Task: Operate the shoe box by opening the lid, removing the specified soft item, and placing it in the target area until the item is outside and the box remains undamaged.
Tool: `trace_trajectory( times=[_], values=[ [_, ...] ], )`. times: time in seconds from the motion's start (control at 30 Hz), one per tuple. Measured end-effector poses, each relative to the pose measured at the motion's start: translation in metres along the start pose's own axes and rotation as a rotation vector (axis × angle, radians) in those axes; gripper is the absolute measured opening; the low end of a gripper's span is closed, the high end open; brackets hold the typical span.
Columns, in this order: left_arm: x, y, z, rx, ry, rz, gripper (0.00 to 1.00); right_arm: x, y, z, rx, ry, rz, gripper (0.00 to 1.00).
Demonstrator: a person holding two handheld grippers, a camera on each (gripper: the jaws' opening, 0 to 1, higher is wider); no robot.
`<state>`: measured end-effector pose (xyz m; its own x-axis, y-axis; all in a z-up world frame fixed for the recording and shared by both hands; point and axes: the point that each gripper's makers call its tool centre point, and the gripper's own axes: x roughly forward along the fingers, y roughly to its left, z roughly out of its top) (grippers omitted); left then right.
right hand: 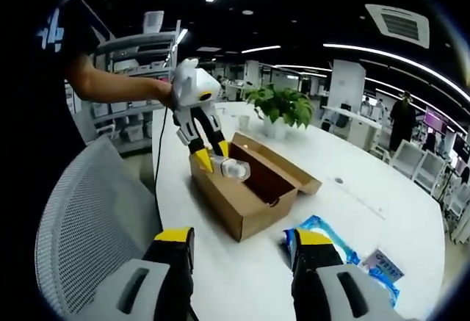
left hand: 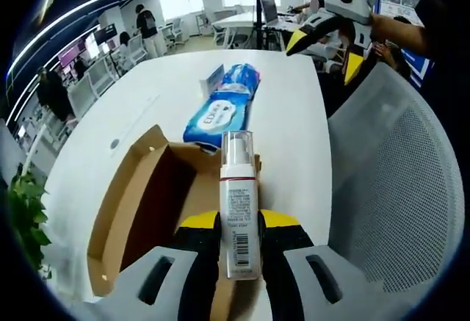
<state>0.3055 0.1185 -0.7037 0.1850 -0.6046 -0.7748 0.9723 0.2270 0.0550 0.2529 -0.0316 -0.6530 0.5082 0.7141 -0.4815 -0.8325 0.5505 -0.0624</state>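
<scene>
An open brown cardboard shoe box lies on the white table, its lid folded back. My left gripper is shut on a clear pump bottle with a white label and barcode, held over the box's near end. A blue pack of wet wipes lies on the table beyond the box. My right gripper stands open above the table edge, nothing between its yellow-tipped jaws.
A grey mesh office chair stands against the table edge. A potted green plant sits at the table's far end, with leaves also near the box. A small blue-white packet lies beside the wipes. People stand at desks behind.
</scene>
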Motion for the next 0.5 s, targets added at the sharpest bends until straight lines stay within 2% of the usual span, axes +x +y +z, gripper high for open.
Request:
trace_trajectory(
  times=[0.27,0.5],
  values=[
    [0.007,-0.022,0.017,0.065,-0.048,-0.059,0.19,0.004,0.007,0.002,-0.018,-0.002,0.024,0.45],
    [0.008,-0.031,0.025,0.112,-0.061,-0.096,0.19,0.008,0.014,0.006,-0.034,-0.004,0.045,0.43]
  ],
)
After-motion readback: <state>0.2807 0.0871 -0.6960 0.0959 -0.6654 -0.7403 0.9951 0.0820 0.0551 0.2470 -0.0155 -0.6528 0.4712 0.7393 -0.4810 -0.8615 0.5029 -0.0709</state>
